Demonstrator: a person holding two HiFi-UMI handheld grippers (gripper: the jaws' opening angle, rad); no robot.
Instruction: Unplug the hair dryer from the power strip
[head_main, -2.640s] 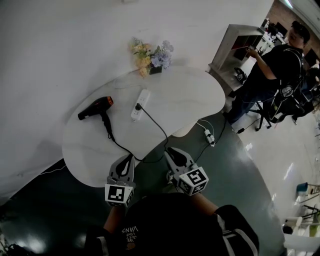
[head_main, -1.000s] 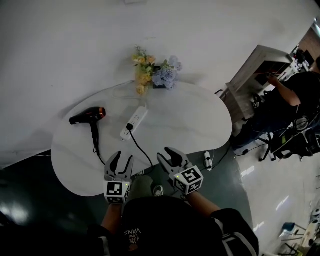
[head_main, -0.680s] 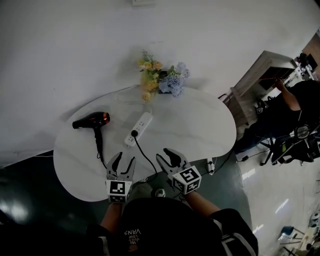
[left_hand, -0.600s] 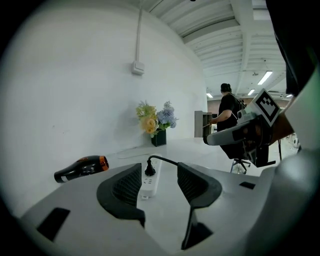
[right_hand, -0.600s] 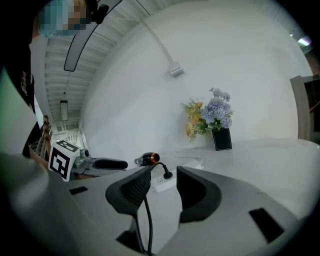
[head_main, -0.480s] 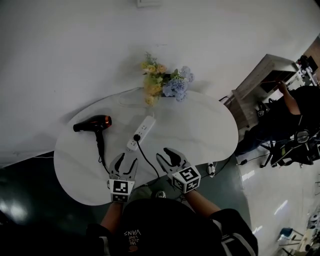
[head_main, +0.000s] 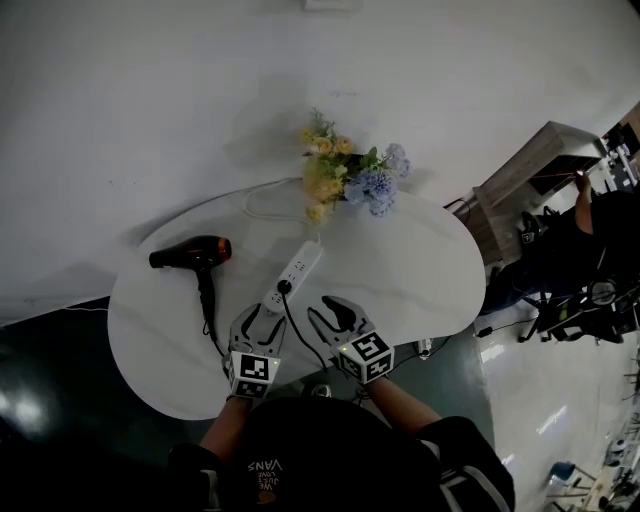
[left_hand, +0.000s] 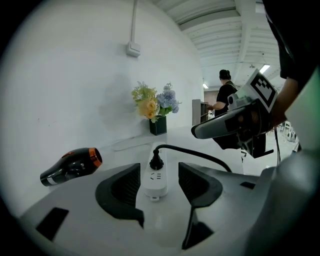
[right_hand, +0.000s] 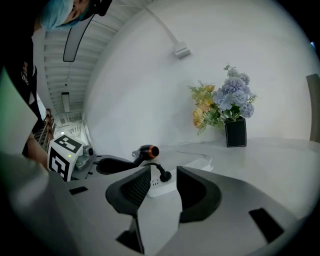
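Observation:
A black hair dryer (head_main: 192, 252) with an orange ring lies at the left of the white round table (head_main: 420, 270). Its black cord (head_main: 300, 335) runs to a black plug (head_main: 284, 287) seated in the white power strip (head_main: 293, 277). My left gripper (head_main: 259, 316) hovers just short of the strip's near end, its jaws opening with nothing gripped. In the left gripper view the strip (left_hand: 156, 181) and plug (left_hand: 156, 162) show straight ahead of the left gripper (left_hand: 159, 172). My right gripper (head_main: 330, 312) is open beside the cord; in the right gripper view the plug (right_hand: 165, 175) shows ahead of that gripper (right_hand: 163, 175).
A dark vase of yellow and blue flowers (head_main: 350, 180) stands at the table's back edge by the wall. The strip's white lead (head_main: 265, 200) loops behind it. Another power strip (head_main: 425, 347) lies on the floor at right. A person (head_main: 590, 230) stands by a shelf (head_main: 520, 175).
Both grippers have moved forward over the table toward the power strip. The left jaws stand wider than before.

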